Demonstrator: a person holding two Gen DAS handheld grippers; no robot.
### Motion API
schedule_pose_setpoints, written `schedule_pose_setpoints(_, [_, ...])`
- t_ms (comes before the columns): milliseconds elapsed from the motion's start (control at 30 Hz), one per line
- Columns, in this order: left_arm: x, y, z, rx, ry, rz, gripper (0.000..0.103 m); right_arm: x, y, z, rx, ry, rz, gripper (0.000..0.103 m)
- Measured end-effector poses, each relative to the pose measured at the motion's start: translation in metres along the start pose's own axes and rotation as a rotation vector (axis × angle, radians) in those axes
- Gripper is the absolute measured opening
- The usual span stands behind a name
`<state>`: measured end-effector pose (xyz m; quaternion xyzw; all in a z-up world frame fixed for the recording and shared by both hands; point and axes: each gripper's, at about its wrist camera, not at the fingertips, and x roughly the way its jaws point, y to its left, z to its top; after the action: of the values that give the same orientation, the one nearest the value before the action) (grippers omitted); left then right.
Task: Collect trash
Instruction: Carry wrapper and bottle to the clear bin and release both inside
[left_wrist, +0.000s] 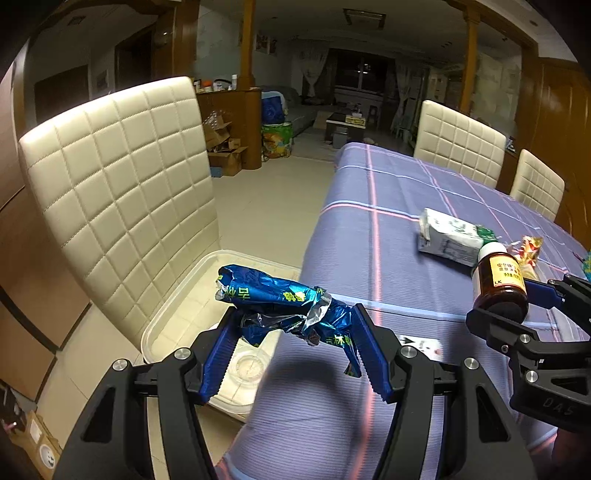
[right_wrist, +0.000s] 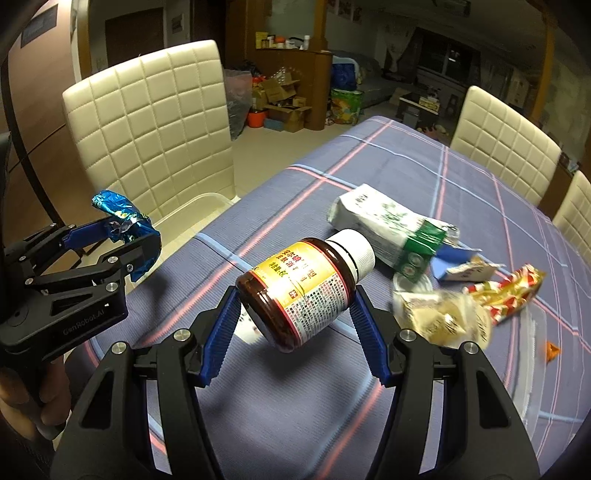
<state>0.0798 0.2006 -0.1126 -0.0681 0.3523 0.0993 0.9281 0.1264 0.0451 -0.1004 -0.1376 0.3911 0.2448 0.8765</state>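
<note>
Left tongs (left_wrist: 295, 347): black angular arms, silver screws, ribbed blue pads; right tongs (right_wrist: 295, 328) alike; "GenRobot.AI" on the left body, "DAS" on the right.

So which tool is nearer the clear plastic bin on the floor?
Left. The left tool, gripping the blue wrapper, hangs above the bin's edge; the right tool is over the table.

Blue wrapper (left_wrist: 280, 306): crinkled glossy foil with a silvery inner face. Brown bottle (right_wrist: 303, 291): glossy translucent plastic or glass, white ribbed cap, paper label. Desk cloth (left_wrist: 388, 229): matt woven fabric. Chair (left_wrist: 122, 192) beside the desk: smooth quilted cream leatherette.
</note>
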Motion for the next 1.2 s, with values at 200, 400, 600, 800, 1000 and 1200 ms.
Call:
schedule_pose_setpoints(200, [0.01,0.017,0.001,-0.029,0.017,0.018,0.06,0.019,0.015,0.012,-0.032,0.017,0.016,0.062])
schedule_pose_setpoints(400, [0.021,0.031,0.004,-0.042,0.029,0.04,0.06,0.033,0.028,0.027,-0.072,0.021,0.025,0.062])
schedule_pose_setpoints(600, [0.031,0.044,0.008,-0.053,0.041,0.068,0.06,0.044,0.047,0.046,-0.108,0.004,0.047,0.062])
schedule_pose_setpoints(800, [0.039,0.062,0.017,-0.073,0.039,0.11,0.06,0.052,0.063,0.059,-0.143,-0.006,0.07,0.062])
schedule_pose_setpoints(1000, [0.048,0.075,0.022,-0.094,0.044,0.138,0.06,0.061,0.073,0.068,-0.179,-0.006,0.069,0.062])
schedule_pose_setpoints(1200, [0.056,0.084,0.026,-0.115,0.051,0.145,0.06,0.068,0.075,0.077,-0.188,-0.015,0.067,0.062])
